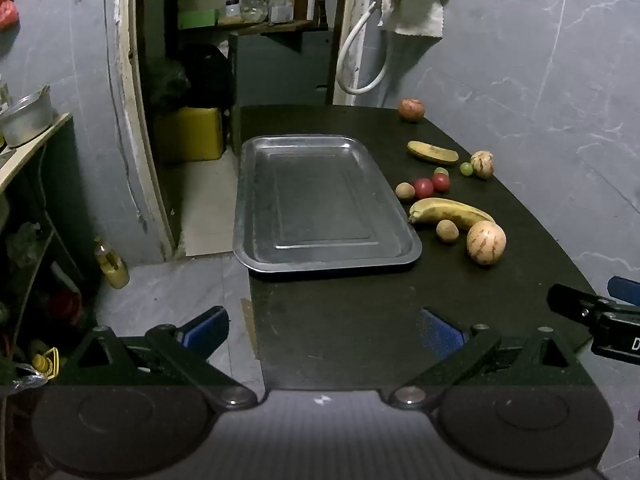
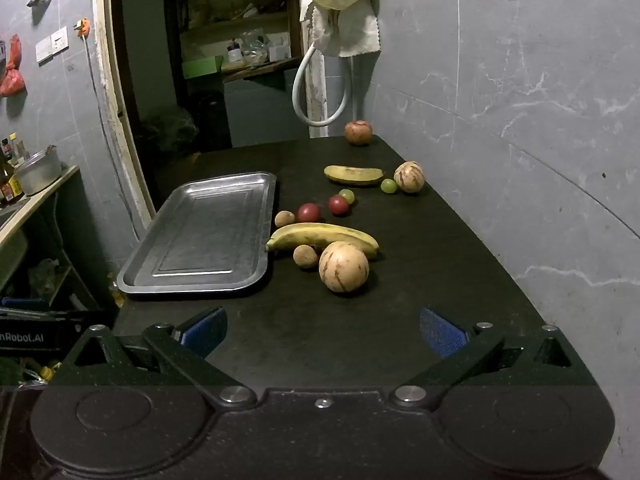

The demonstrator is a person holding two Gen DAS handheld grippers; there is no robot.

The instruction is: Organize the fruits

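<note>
An empty metal tray (image 1: 256,240) (image 2: 140,276) lies on the dark table (image 1: 340,328) (image 2: 440,280). To its right lie loose fruits: a near striped melon (image 1: 486,242) (image 2: 343,266), a banana (image 1: 452,210) (image 2: 324,235), small brown fruits (image 1: 447,231) (image 2: 305,256), two red tomatoes (image 1: 423,187) (image 2: 309,213), green grapes (image 2: 388,185), a second banana (image 1: 432,151) (image 2: 353,174), a far melon (image 2: 409,176) and an apple (image 1: 411,109) (image 2: 358,132). My left gripper (image 1: 322,330) is open and empty before the tray. My right gripper (image 2: 323,330) is open and empty before the near melon.
The table stands against a grey tiled wall (image 2: 520,120) on the right. Its left edge drops to the floor beside a doorway, a yellow container (image 1: 192,134) and a shelf with a pot (image 1: 26,118). The right gripper's tip shows in the left wrist view (image 1: 600,316).
</note>
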